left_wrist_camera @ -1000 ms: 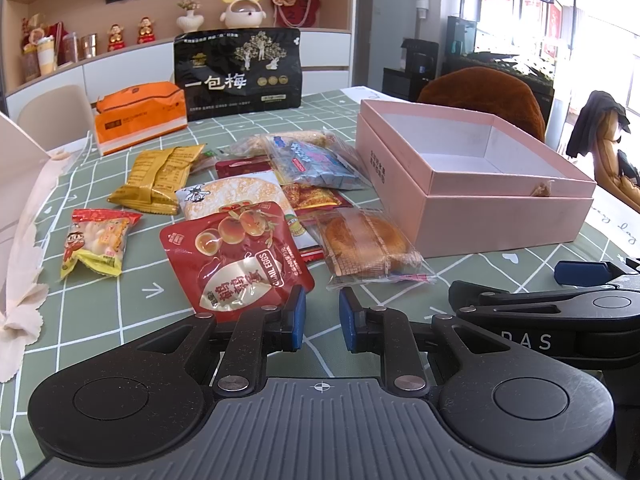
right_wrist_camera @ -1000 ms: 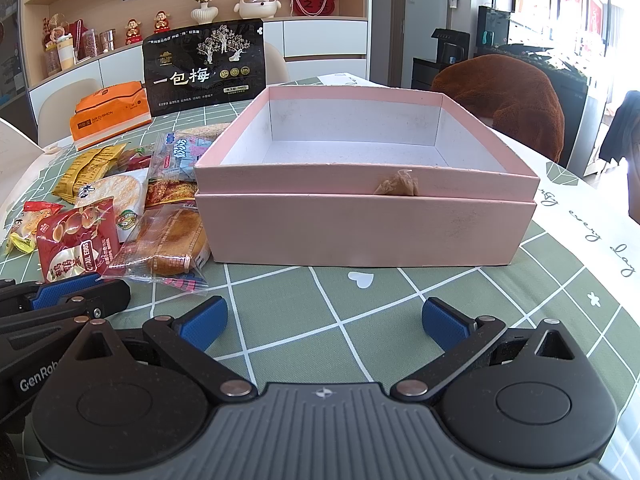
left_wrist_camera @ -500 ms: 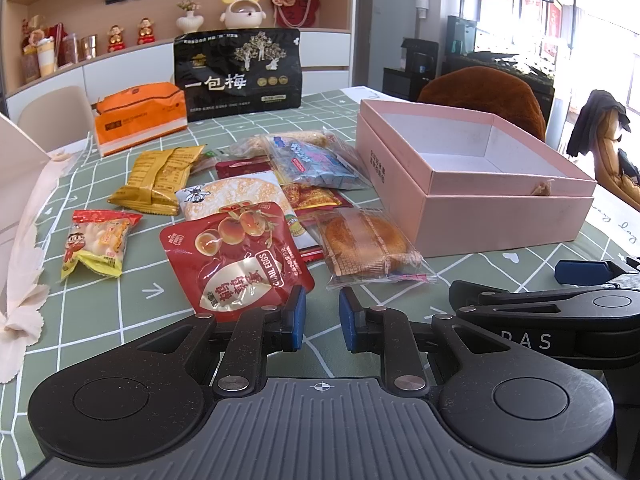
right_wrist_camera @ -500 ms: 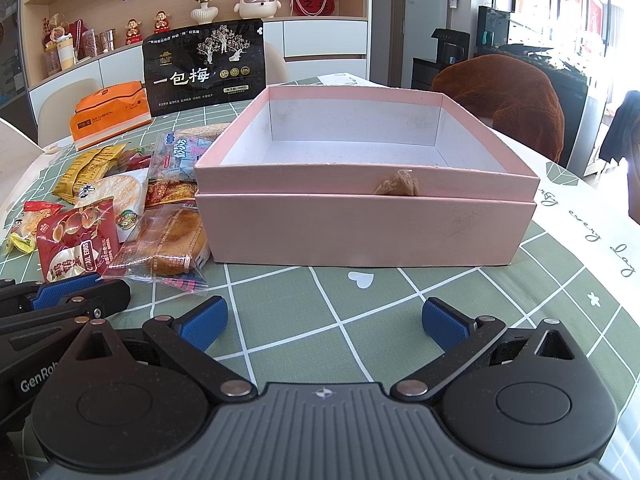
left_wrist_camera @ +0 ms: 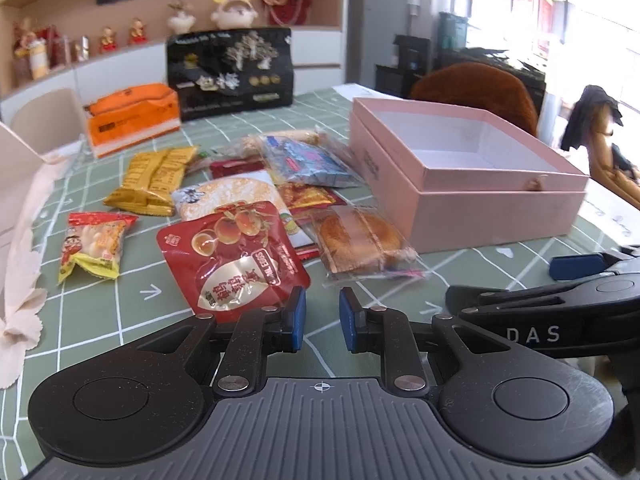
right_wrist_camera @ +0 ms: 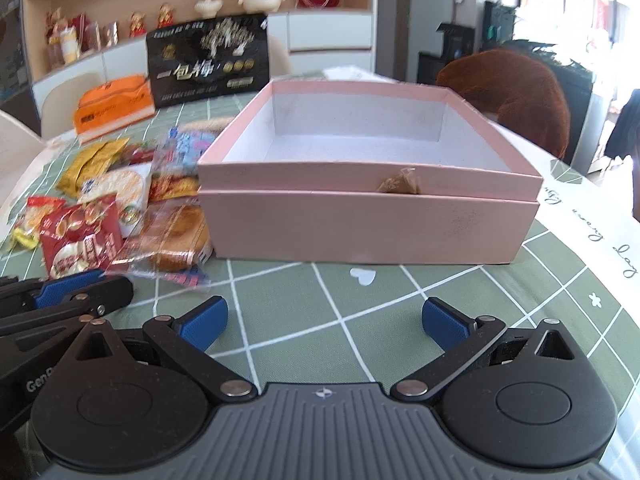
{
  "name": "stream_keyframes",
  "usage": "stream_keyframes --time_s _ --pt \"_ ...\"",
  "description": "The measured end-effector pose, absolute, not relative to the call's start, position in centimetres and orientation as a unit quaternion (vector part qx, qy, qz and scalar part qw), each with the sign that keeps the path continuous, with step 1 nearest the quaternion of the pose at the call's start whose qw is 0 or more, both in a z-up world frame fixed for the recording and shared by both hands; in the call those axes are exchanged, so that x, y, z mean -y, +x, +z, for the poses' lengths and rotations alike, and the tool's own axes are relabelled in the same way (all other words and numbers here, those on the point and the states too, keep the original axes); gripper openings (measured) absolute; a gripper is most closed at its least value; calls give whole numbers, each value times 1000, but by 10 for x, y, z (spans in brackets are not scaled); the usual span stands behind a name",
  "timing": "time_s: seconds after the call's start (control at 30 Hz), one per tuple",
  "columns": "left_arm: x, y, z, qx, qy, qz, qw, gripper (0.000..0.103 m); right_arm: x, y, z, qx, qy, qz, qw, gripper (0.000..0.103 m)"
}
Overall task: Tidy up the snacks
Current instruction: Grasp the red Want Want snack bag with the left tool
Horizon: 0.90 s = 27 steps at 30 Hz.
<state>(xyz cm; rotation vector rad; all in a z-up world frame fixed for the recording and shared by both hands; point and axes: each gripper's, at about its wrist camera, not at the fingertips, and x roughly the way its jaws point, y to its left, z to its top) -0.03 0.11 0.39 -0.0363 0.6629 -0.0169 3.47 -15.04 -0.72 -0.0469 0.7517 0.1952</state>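
Observation:
Several snack packets lie in a loose pile on the green checked tablecloth: a red pouch [left_wrist_camera: 232, 256], a clear-wrapped cake [left_wrist_camera: 360, 240], a rice cracker pack [left_wrist_camera: 232, 196], yellow packets [left_wrist_camera: 154, 180], a blue packet [left_wrist_camera: 308, 160] and a small red-yellow packet [left_wrist_camera: 94, 244]. To their right stands an open pink box [left_wrist_camera: 480, 216], empty inside [right_wrist_camera: 360, 148]. My left gripper [left_wrist_camera: 322, 322] hovers just short of the red pouch, its jaws a narrow gap apart with nothing between them. My right gripper [right_wrist_camera: 324, 320] sits before the box's front wall, wide open and empty.
A large black bag [left_wrist_camera: 232, 68] and an orange carton [left_wrist_camera: 132, 120] stand at the table's far side. A brown chair back [right_wrist_camera: 516, 100] rises behind the box. Pale scalloped paper [left_wrist_camera: 20, 240] lies along the left edge. Bare cloth lies between the grippers and the box.

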Motion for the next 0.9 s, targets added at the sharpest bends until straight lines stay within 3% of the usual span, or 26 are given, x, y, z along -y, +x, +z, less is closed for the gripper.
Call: stream_keyframes --time_s 0.13,0.33,0.47,0.7,0.9 --pt "-29 11 32 -355 -76 -35 931 23 149 40 0 -412 -47 138 900 103" --pt "-95 28 74 -311 -75 29 947 25 148 38 6 -433 -39 111 894 103" --pt "-161 55 59 -342 -84 104 930 24 129 46 17 -450 -39 130 883 91" --pt "-211 62 35 -371 -123 129 911 24 60 44 49 -412 -2 221 884 91" --pt "-206 67 27 -376 -135 115 909 24 -7 65 41 -409 -65 245 877 91"
